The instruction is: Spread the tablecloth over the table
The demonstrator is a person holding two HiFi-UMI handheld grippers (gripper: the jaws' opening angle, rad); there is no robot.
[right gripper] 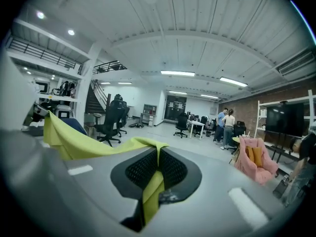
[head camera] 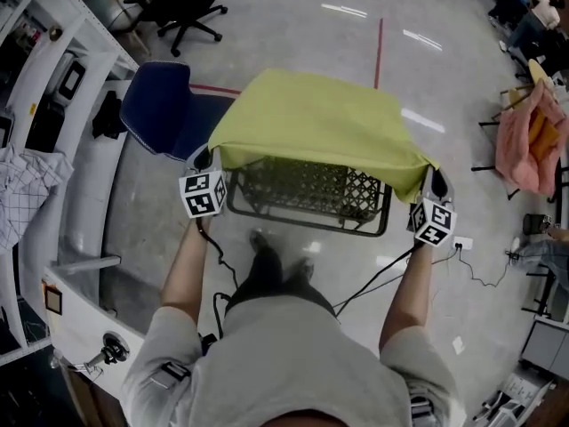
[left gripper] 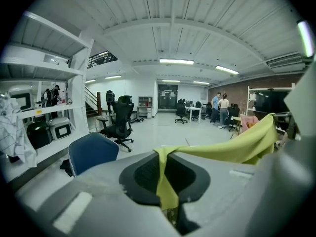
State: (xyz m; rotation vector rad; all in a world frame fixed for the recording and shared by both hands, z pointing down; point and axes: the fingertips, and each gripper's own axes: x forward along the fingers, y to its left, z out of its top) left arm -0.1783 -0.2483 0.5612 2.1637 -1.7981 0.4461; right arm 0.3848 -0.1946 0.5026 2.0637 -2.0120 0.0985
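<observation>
On the far left stands a white shelf (head camera: 53,87) with a checked cloth (head camera: 22,189) hanging off it. Next to it is a blue chair (head camera: 158,105), and a black chair (head camera: 182,7) sits farther back on the shiny grey floor (head camera: 293,25). The room is big, with a white ribbed roof and long lights (right gripper: 178,73). The left gripper (head camera: 204,160) is at the near left corner of the table (head camera: 307,194). Its jaws are pressed together on a corner of the yellow-green tablecloth (head camera: 311,118), and a bit of cloth hangs down between them. The tablecloth is stretched flat between the two grippers. It lies over the far part of the table. Its near edge is held up in the air, so the black mesh of the table shows under it. A thin red line (head camera: 380,47) runs across the floor behind the table. The right gripper (head camera: 433,183) is at the near right corner. Its jaws are also squeezed tight on a corner of the tablecloth. Black cords run from both grippers back to the person. On the far right is a pink chair (head camera: 524,136) with an orange cushion. Two people (right gripper: 228,125) stand far back in the room near more black chairs.
</observation>
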